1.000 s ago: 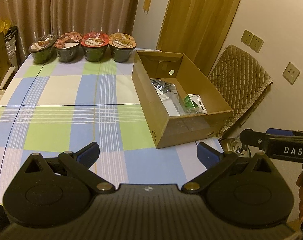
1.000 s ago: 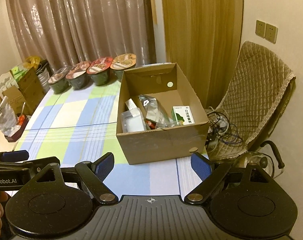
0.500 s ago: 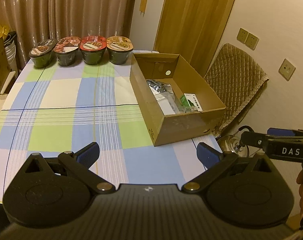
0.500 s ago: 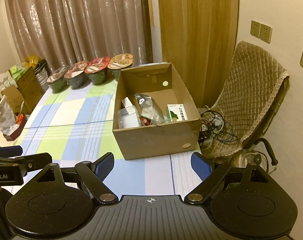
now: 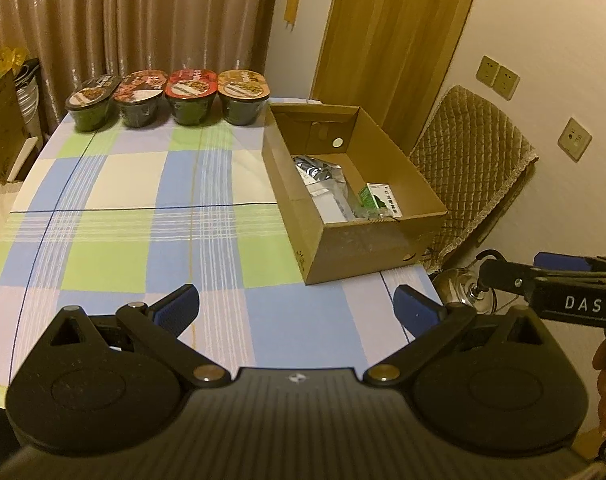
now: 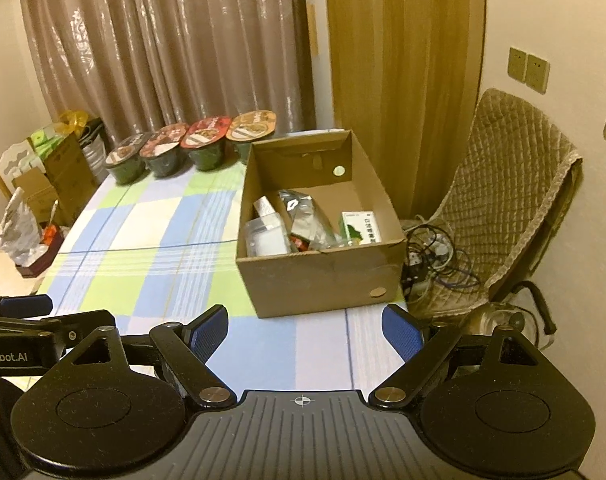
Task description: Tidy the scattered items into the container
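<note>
Both tongs stand released and hold nothing: the left gripper (image 5: 297,306) and the right gripper (image 6: 305,326) each show blue pads spread wide over bare tablecloth.

Change noted over the last second: both have drawn back from the cardboard box (image 5: 367,240), which now sits smaller and farther off in each wrist view. The contents of the box look the same as a second ago, and nothing new has appeared on the cloth.

Location of task items: a silver foil pouch (image 6: 301,210), a clear packet (image 6: 267,238) and a green-and-white carton (image 6: 359,226) lie inside the box, which stands at the right side of the table (image 5: 115,184).

Remaining on the cloth: four lidded noodle bowls (image 5: 167,96) in a neat row at the far edge, well apart from the box. No loose item shows on the open cloth between.

Assessment: the withdrawal with both tongs unloaded suggests the tidying is complete or very nearly so. Whether the bowls count as scattered items cannot be settled from these views; their orderly row suggests not.
</note>
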Action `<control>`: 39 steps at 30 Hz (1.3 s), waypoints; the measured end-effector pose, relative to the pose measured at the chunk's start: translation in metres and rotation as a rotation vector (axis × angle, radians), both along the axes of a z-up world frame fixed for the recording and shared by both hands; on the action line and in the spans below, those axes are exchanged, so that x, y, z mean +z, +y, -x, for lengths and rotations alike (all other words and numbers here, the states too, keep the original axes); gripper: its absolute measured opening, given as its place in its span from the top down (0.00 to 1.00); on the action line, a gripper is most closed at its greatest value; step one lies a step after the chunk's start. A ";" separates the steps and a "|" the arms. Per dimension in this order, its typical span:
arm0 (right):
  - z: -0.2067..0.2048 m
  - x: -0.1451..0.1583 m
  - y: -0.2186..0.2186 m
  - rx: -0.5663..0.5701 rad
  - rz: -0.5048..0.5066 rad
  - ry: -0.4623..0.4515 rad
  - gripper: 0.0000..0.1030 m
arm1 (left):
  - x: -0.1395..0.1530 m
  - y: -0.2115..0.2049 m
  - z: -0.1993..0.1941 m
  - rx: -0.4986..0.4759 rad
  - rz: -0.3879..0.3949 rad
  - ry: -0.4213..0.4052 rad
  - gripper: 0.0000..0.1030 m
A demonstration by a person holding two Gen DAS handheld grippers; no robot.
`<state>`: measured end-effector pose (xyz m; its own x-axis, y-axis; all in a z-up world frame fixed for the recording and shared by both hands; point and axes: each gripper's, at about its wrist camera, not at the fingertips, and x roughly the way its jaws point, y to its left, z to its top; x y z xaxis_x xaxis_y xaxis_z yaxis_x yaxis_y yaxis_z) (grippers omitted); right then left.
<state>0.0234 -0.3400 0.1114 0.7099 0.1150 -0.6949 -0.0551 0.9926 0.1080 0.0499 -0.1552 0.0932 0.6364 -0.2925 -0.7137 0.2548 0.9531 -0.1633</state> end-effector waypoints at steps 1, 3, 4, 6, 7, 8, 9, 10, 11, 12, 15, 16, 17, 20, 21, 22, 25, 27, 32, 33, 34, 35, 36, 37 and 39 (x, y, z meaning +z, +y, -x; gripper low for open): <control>0.001 -0.001 0.001 0.004 -0.001 0.003 0.13 | 0.000 0.000 0.002 0.006 -0.003 0.001 0.02; 0.003 -0.004 0.003 0.016 0.013 0.007 0.13 | 0.001 0.001 0.005 0.019 -0.004 0.003 0.02; 0.004 -0.005 0.004 0.022 0.022 0.007 0.13 | 0.001 0.001 0.007 0.025 -0.002 0.006 0.02; 0.007 -0.006 0.005 0.032 0.038 0.009 0.13 | 0.000 0.002 0.011 0.033 0.003 0.013 0.02; 0.009 -0.006 0.005 0.035 0.043 0.009 0.13 | -0.001 0.002 0.013 0.037 0.007 0.016 0.02; 0.010 -0.007 0.005 0.036 0.048 0.008 0.13 | -0.001 0.002 0.015 0.038 0.010 0.019 0.02; 0.012 -0.007 0.005 0.036 0.054 0.005 0.13 | -0.002 0.001 0.017 0.040 0.013 0.022 0.02; 0.013 -0.007 0.005 0.034 0.057 0.003 0.13 | -0.002 0.001 0.019 0.041 0.014 0.023 0.02; 0.015 -0.007 0.005 0.031 0.059 0.002 0.13 | -0.002 0.001 0.022 0.042 0.014 0.023 0.02; 0.016 -0.007 0.005 0.027 0.061 -0.001 0.13 | -0.003 0.001 0.024 0.041 0.012 0.022 0.01; 0.022 -0.006 0.007 0.012 0.061 -0.014 0.13 | -0.004 0.003 0.031 0.034 0.012 0.018 0.01; 0.024 -0.006 0.009 0.005 0.057 -0.018 0.13 | -0.004 0.003 0.033 0.029 0.008 0.018 0.01; 0.026 -0.005 0.010 -0.001 0.051 -0.022 0.13 | -0.004 0.004 0.035 0.024 0.001 0.019 0.01; 0.035 -0.006 0.017 -0.006 0.045 -0.028 0.13 | -0.004 0.007 0.041 0.016 -0.012 0.014 0.01; 0.037 -0.006 0.020 -0.006 0.046 -0.029 0.13 | -0.004 0.009 0.043 0.016 -0.011 0.013 0.01; 0.039 -0.006 0.021 -0.007 0.047 -0.030 0.13 | -0.004 0.010 0.045 0.016 -0.010 0.013 0.01; 0.043 -0.006 0.024 -0.012 0.045 -0.033 0.13 | -0.006 0.013 0.049 0.018 -0.006 0.014 0.01; 0.044 -0.006 0.025 -0.015 0.045 -0.036 0.13 | -0.006 0.014 0.051 0.018 -0.007 0.014 0.01; 0.044 -0.005 0.025 -0.016 0.052 -0.039 0.13 | -0.006 0.014 0.051 0.017 -0.011 0.013 0.01; 0.045 -0.005 0.025 -0.018 0.053 -0.037 0.13 | -0.006 0.013 0.050 0.017 -0.007 0.013 0.01; 0.045 -0.005 0.025 -0.020 0.055 -0.034 0.13 | -0.006 0.012 0.049 0.016 -0.003 0.013 0.01; 0.046 -0.004 0.025 -0.023 0.061 -0.032 0.13 | -0.007 0.011 0.049 0.014 0.001 0.012 0.01; 0.047 -0.004 0.024 -0.027 0.068 -0.028 0.13 | -0.007 0.009 0.048 0.012 0.006 0.011 0.01; 0.048 -0.003 0.023 -0.032 0.076 -0.026 0.13 | -0.008 0.007 0.047 0.006 0.015 0.011 0.01; 0.049 -0.001 0.020 -0.049 0.090 -0.023 0.13 | -0.010 0.003 0.044 -0.008 0.028 0.013 0.01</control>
<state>-0.0258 -0.3198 0.1102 0.7293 0.0170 -0.6840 -0.0073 0.9998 0.0171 0.0054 -0.1523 0.0832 0.6248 -0.3172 -0.7135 0.2599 0.9462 -0.1930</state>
